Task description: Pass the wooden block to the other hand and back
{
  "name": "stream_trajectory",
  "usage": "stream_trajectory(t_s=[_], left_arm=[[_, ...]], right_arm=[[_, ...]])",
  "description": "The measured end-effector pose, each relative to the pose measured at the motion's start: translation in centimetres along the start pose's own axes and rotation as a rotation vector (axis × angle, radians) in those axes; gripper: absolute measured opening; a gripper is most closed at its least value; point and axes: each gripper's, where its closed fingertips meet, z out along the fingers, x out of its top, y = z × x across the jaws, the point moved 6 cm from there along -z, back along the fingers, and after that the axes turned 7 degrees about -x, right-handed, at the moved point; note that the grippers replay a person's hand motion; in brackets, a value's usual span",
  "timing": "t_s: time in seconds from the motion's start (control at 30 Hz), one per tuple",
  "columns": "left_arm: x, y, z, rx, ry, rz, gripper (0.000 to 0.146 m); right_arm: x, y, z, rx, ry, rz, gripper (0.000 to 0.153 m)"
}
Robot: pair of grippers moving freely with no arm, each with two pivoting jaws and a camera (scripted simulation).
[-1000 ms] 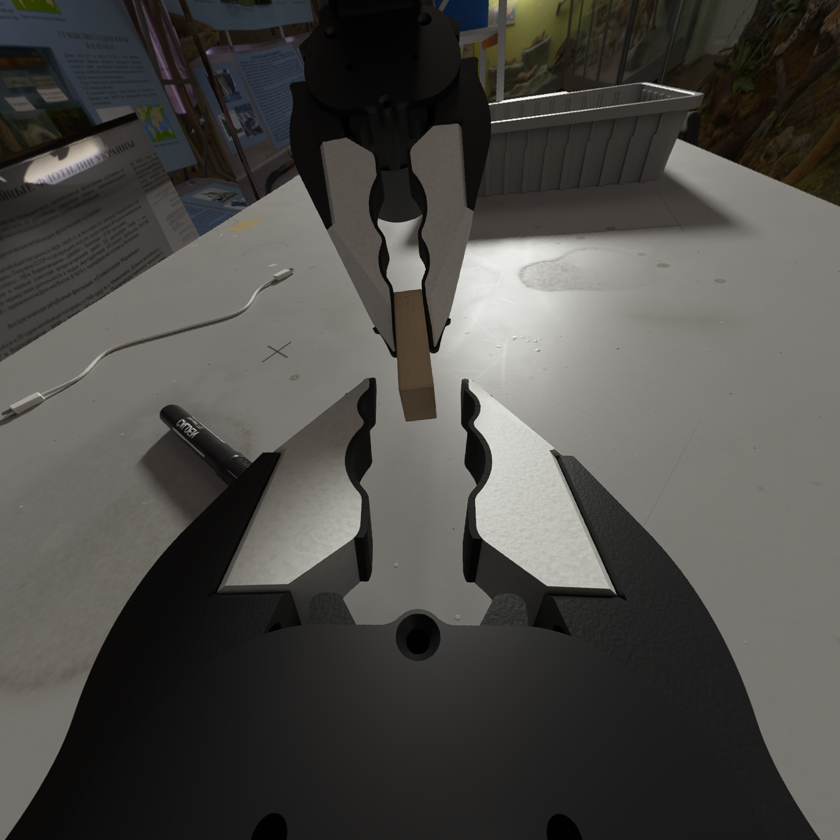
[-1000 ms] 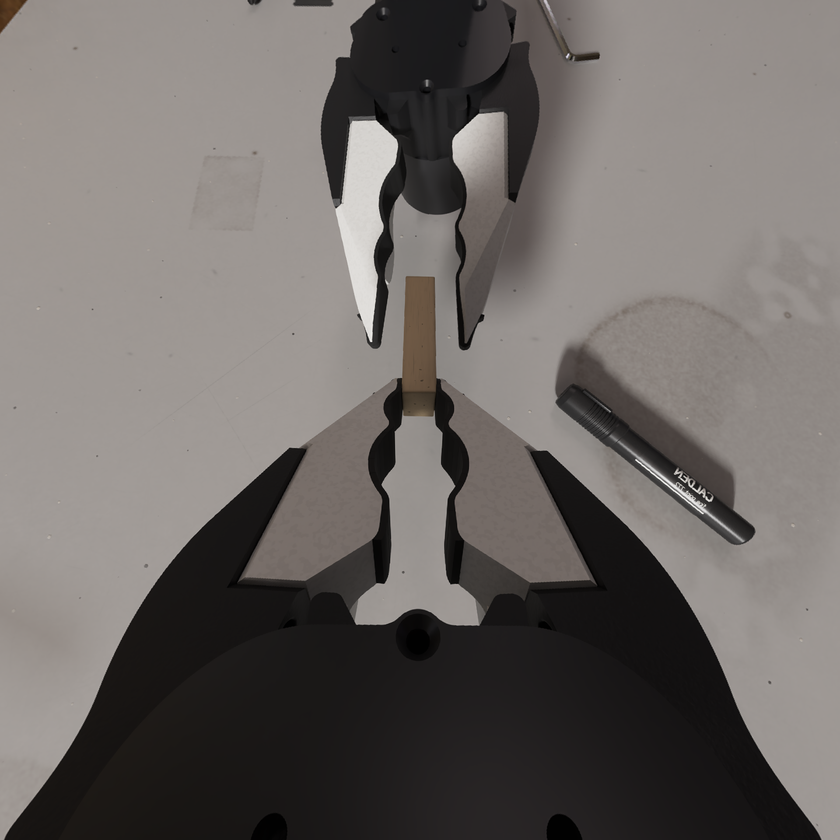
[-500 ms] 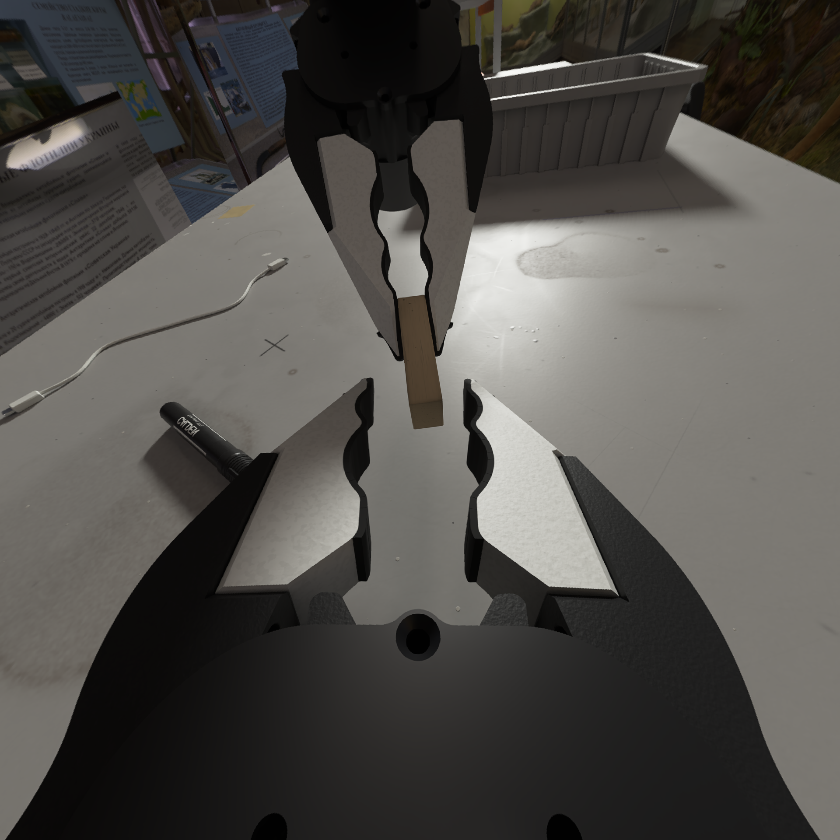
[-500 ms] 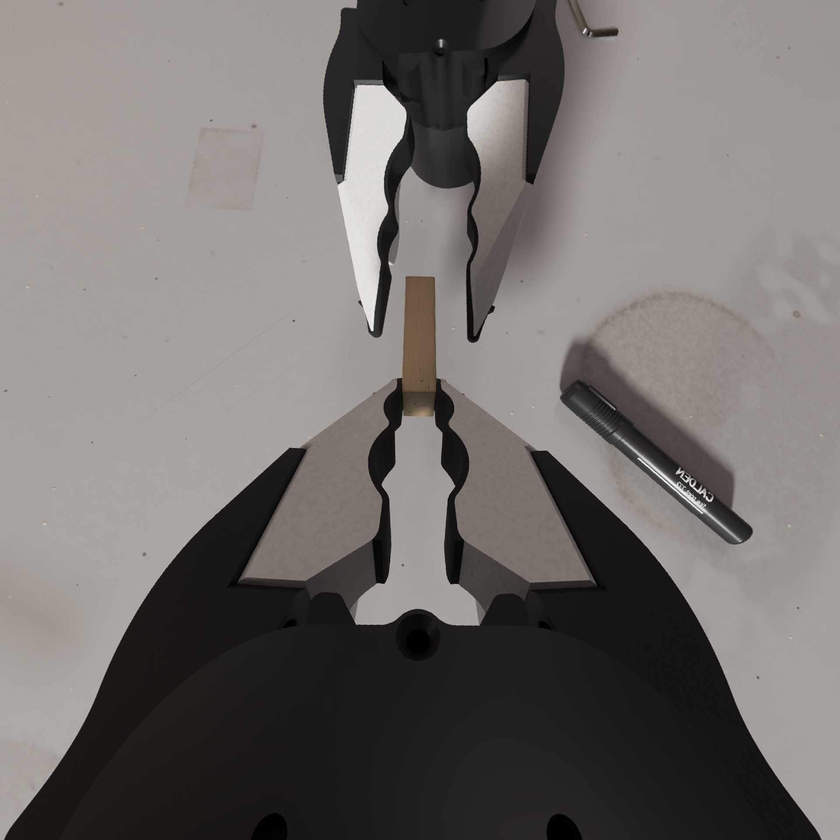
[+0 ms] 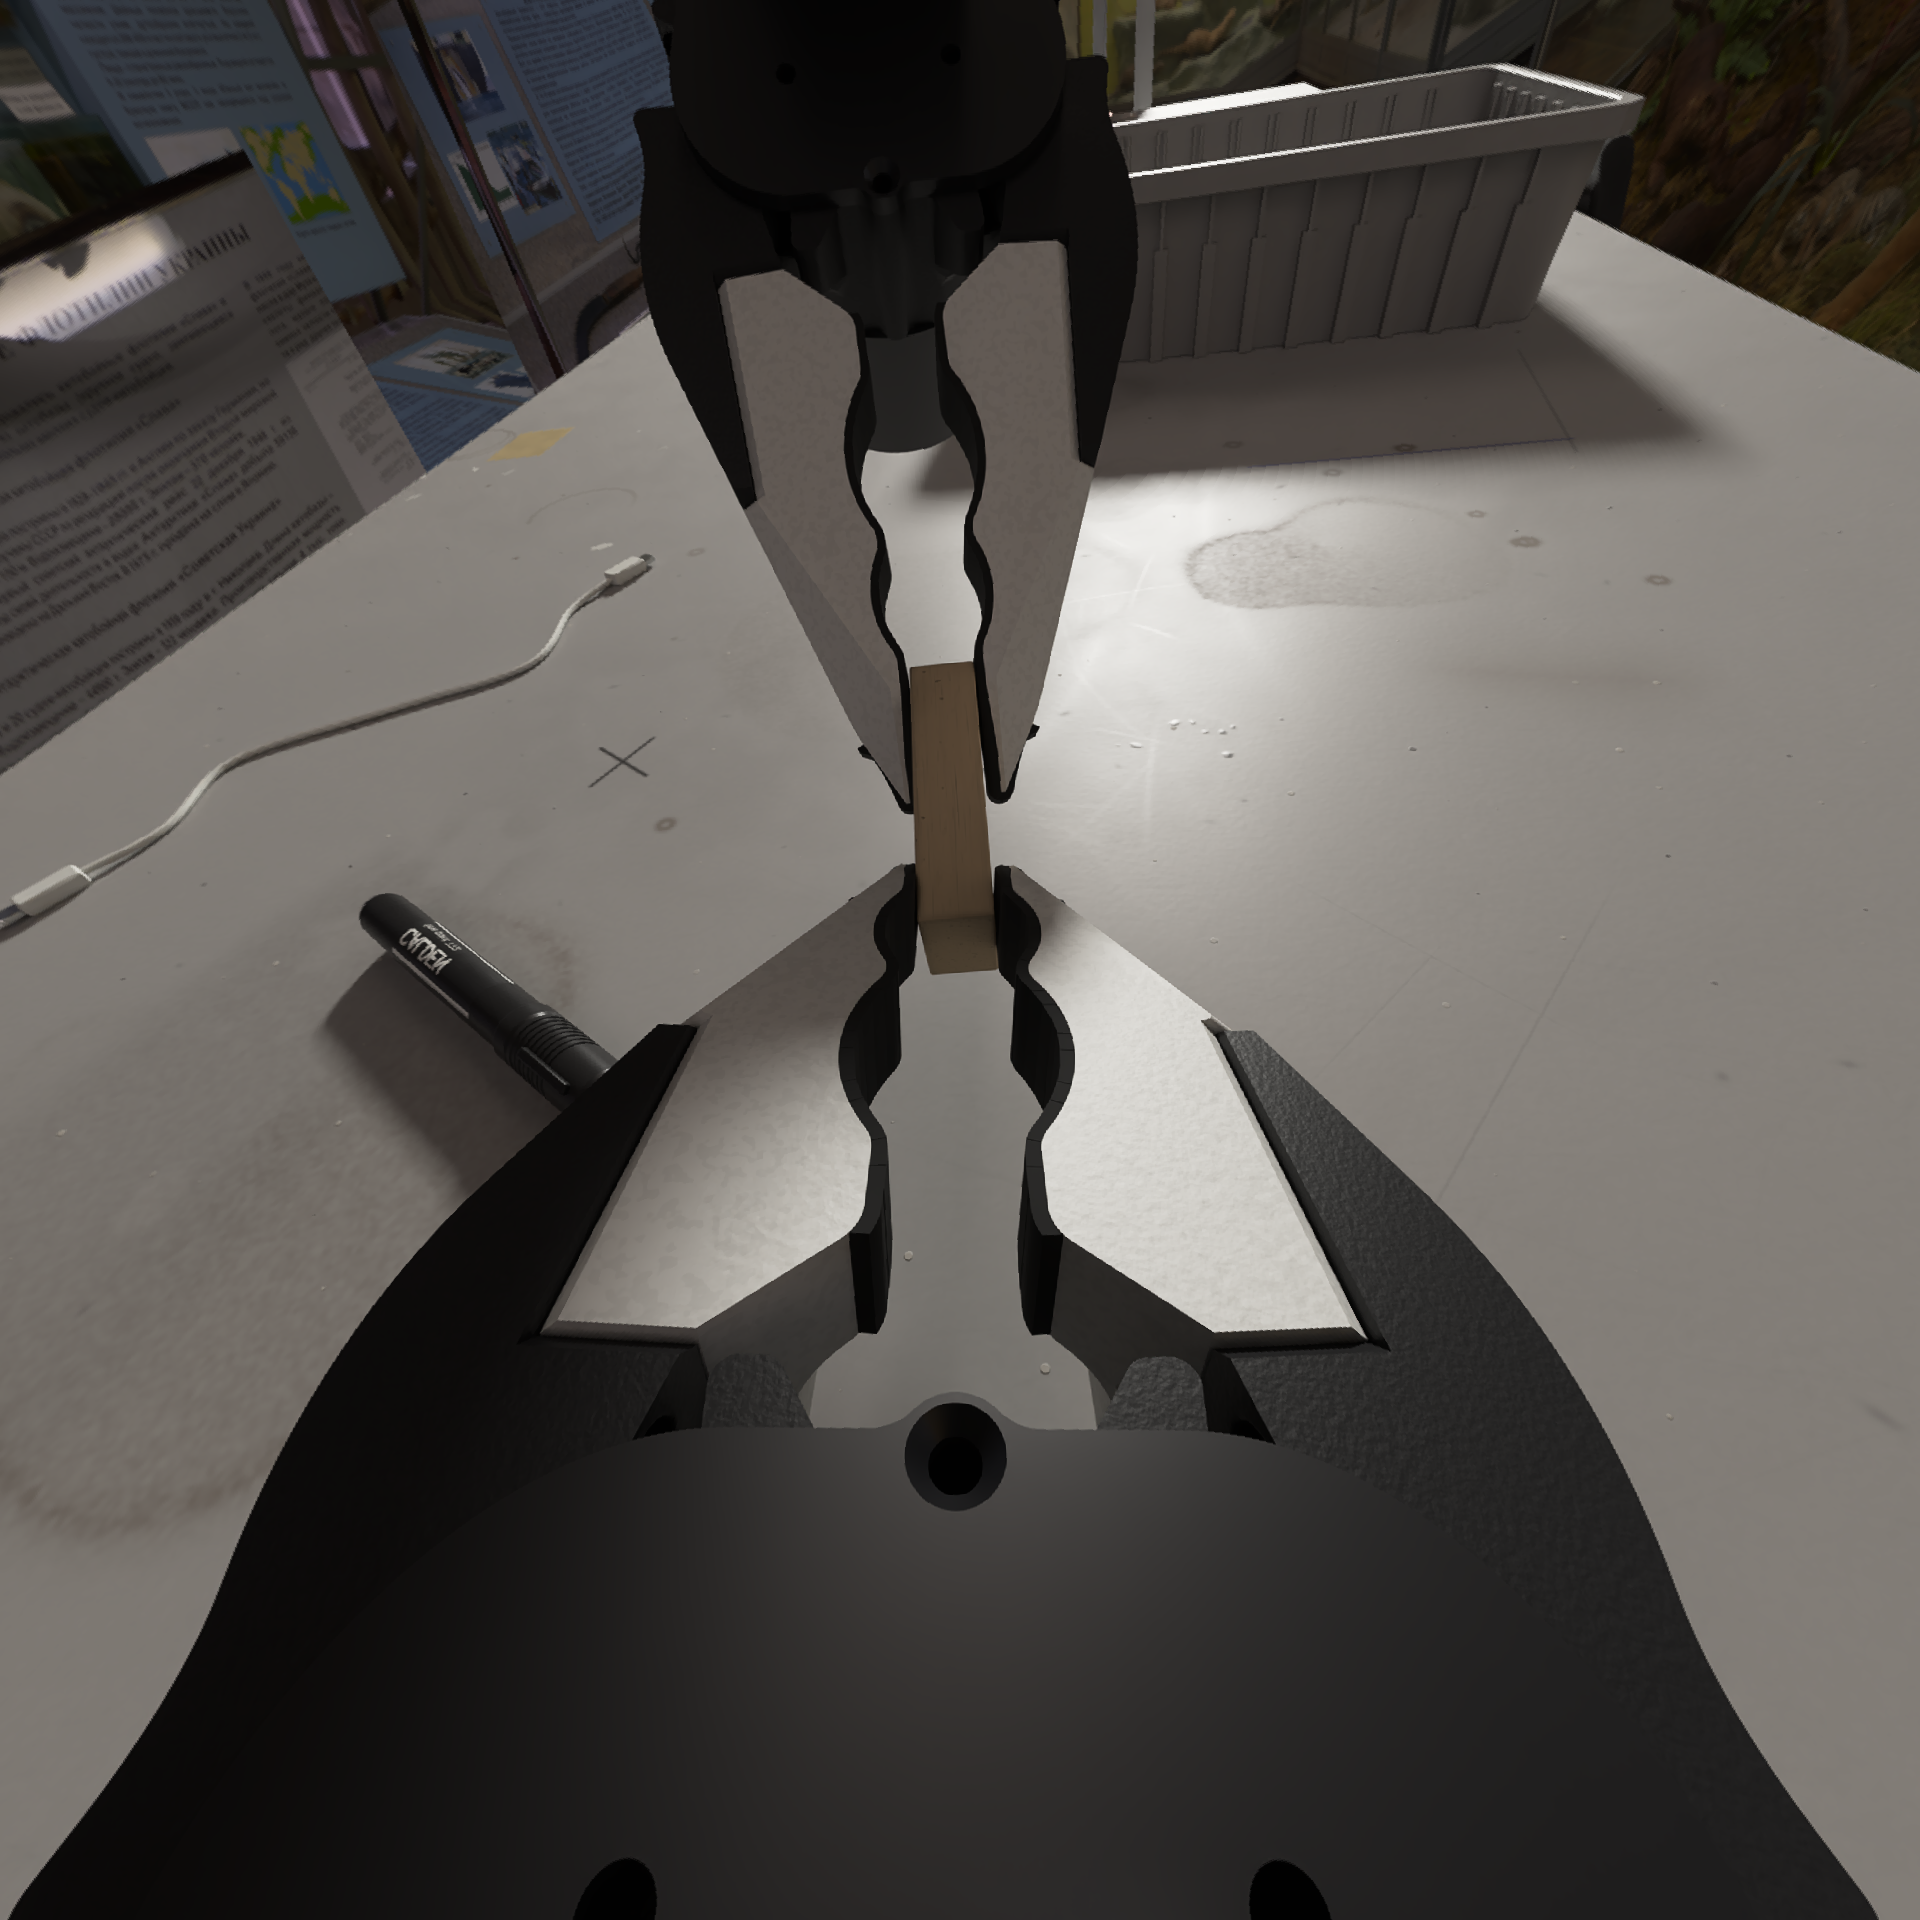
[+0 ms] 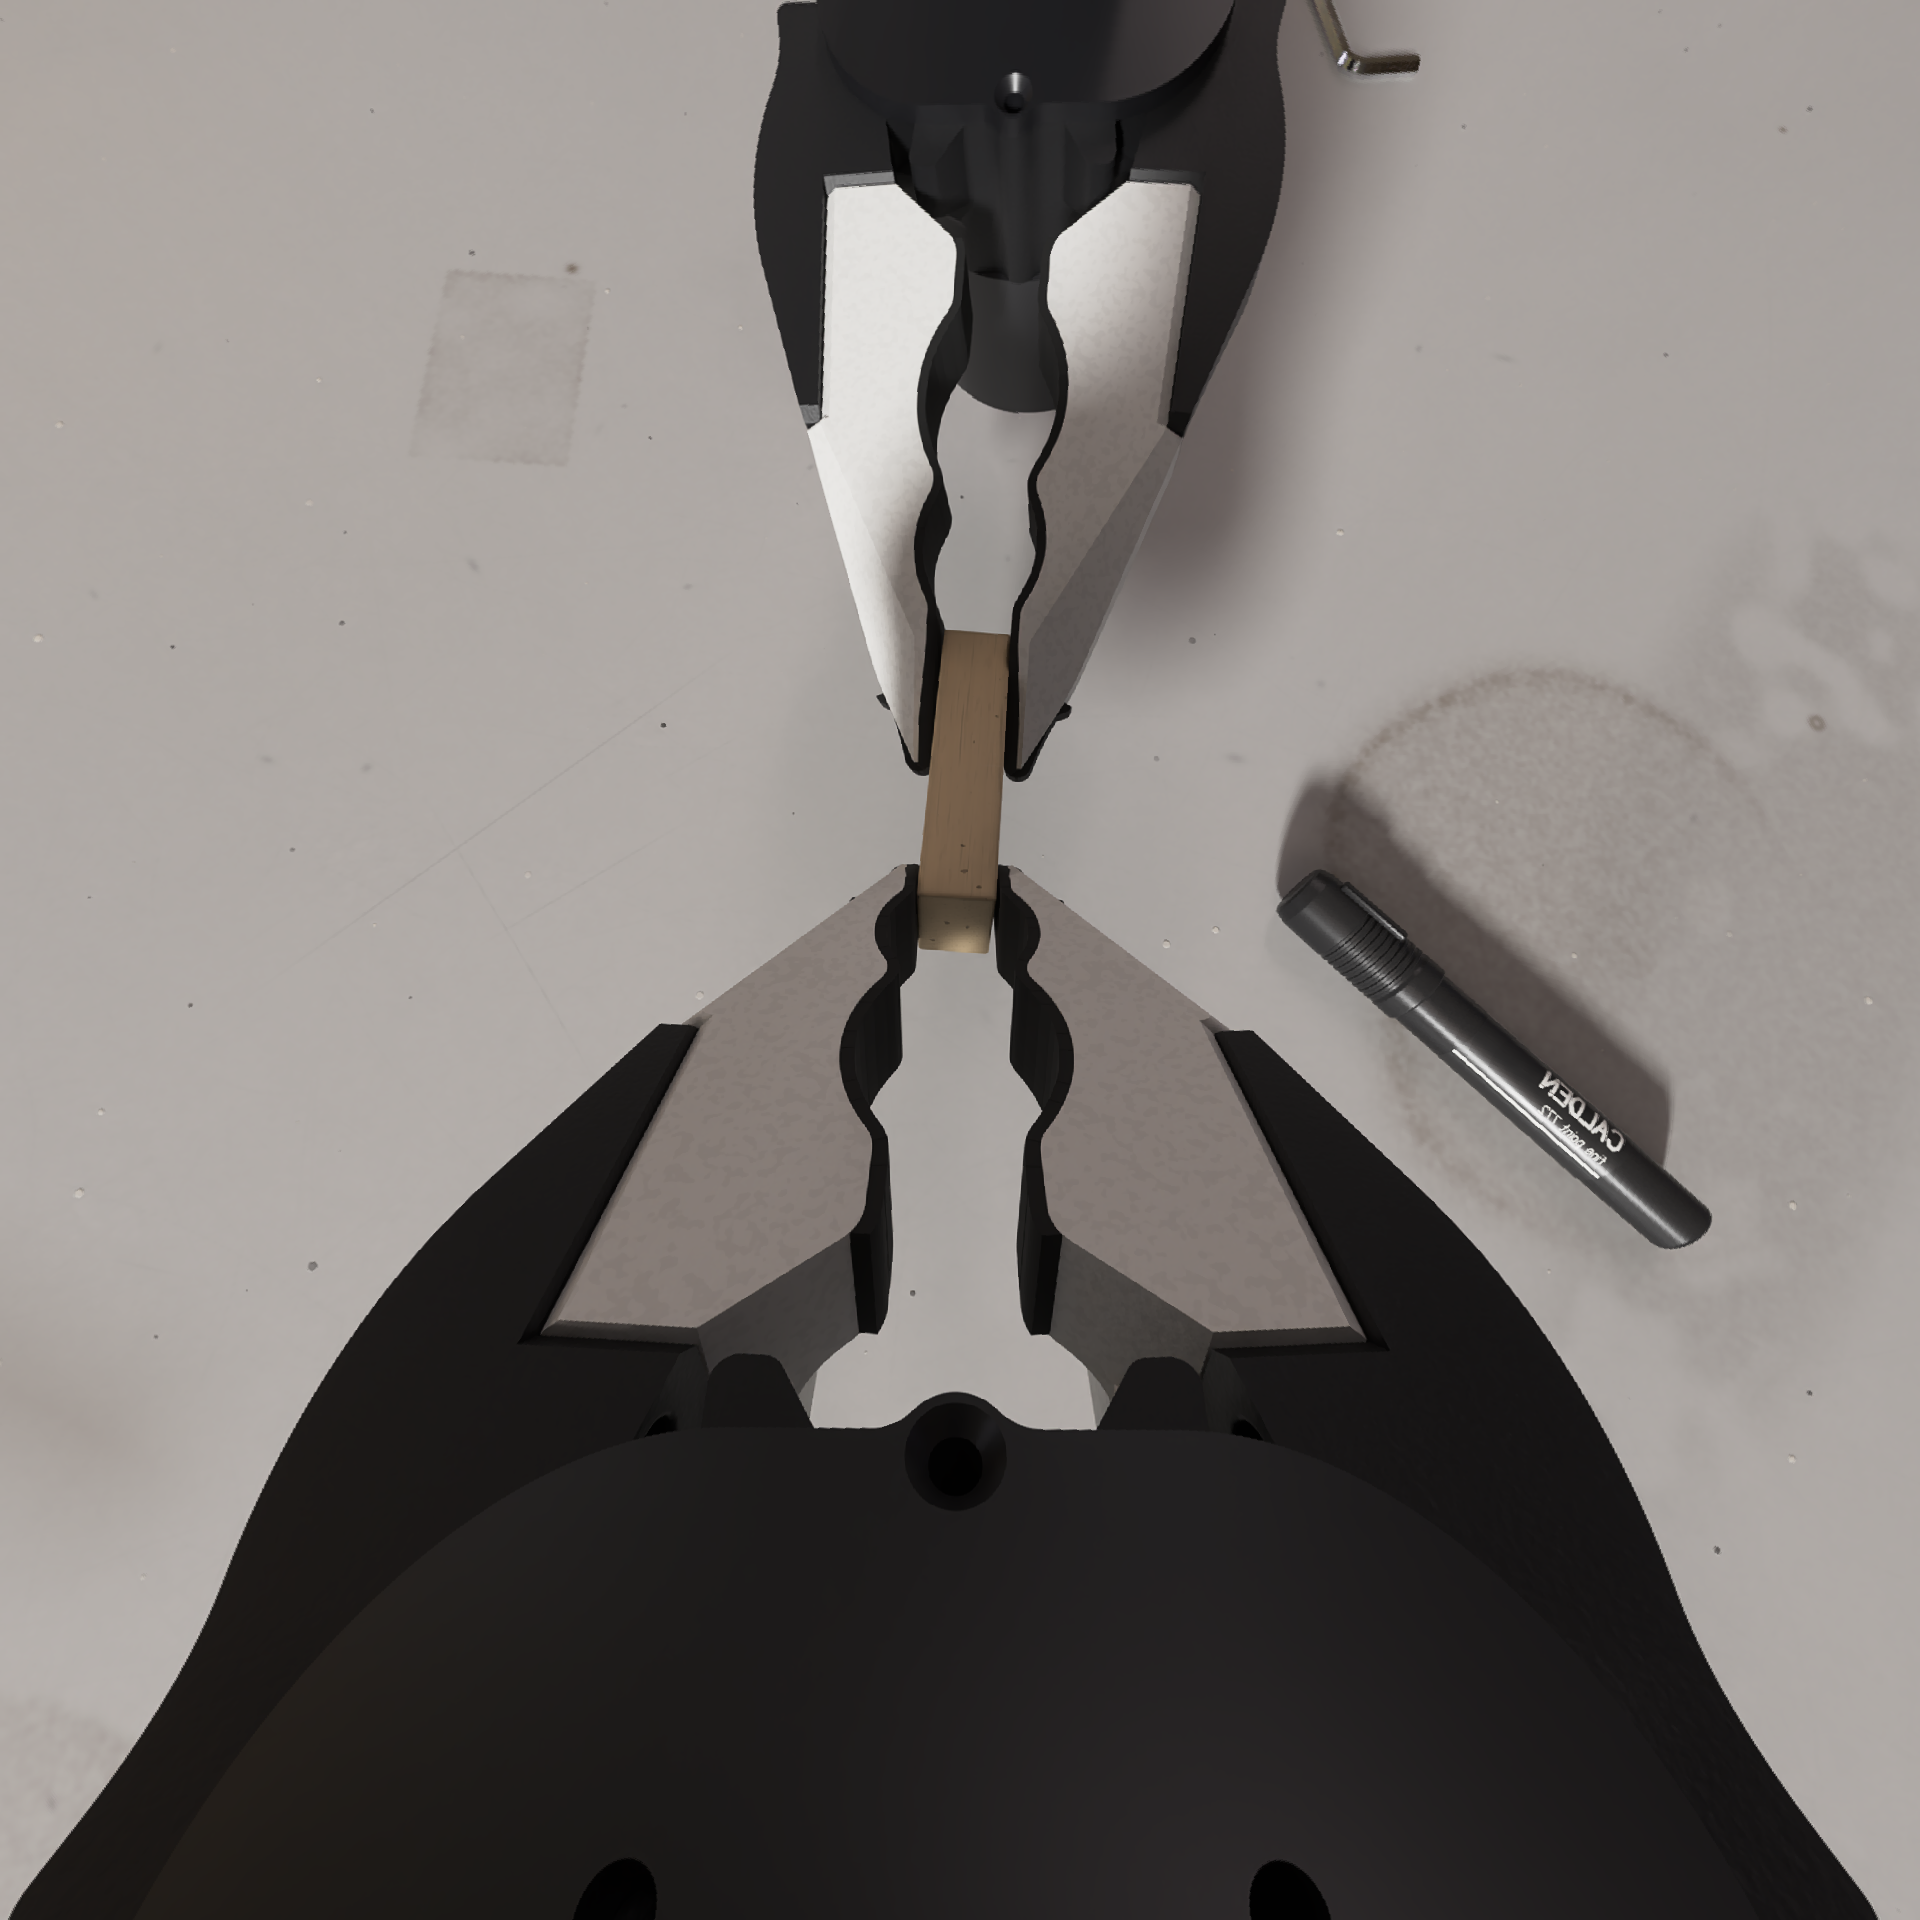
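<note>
A slim wooden block (image 5: pixel 948 831) hangs in the air above the grey table (image 5: pixel 1455 883), held at both ends. In the left wrist view my left gripper (image 5: pixel 954 904) is shut on the near end of the block. The right gripper (image 5: pixel 948 779) faces it from above and is shut on the far end. In the right wrist view the block (image 6: pixel 961 821) shows the same way: my right gripper (image 6: pixel 956 899) grips the near end and the left gripper (image 6: pixel 966 748) grips the far end.
A black marker (image 5: pixel 478 987) lies on the table just left of my left gripper; it also shows in the right wrist view (image 6: pixel 1486 1060). A white cable (image 5: pixel 364 717) lies farther left. A grey bin (image 5: pixel 1351 239) stands at the back. A hex key (image 6: pixel 1361 47) lies far off.
My left gripper has moved forward around the free end of the block and shut on it. The right gripper has kept its hold on the other end.
</note>
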Motion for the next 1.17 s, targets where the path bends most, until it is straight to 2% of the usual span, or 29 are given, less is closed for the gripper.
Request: stream_trajectory(t_s=[0.4, 0.5, 0.57, 0.87, 1.1, 1.17], left_arm=[[0.0, 0.0, -0.1, 0.000, -0.009, -0.005, 0.014], [-0.1, -0.2, -0.3, 0.002, 0.002, -0.018, 0.013], [-0.2, -0.3, -0.3, 0.003, 0.007, -0.024, 0.013], [-0.1, 0.0, 0.4, 0.016, -0.002, -0.011, 0.013], [-0.2, 0.0, 0.9, 0.042, -0.009, -0.016, 0.013], [-0.3, 0.0, 0.9, 0.047, -0.013, -0.016, 0.013]], right_arm=[[0.0, 0.0, 0.0, -0.002, 0.020, 0.007, 0.014], [0.2, 0.0, -0.2, -0.006, 0.048, 0.006, 0.035], [0.2, 0.1, -0.5, -0.027, 0.053, 0.002, 0.042], [-0.7, -0.9, -3.1, -0.148, 0.167, 0.039, 0.054], [-2.2, -1.8, -3.3, -0.266, 0.299, 0.090, 0.059], [-2.5, -2.0, -3.1, -0.276, 0.326, 0.110, 0.056]])
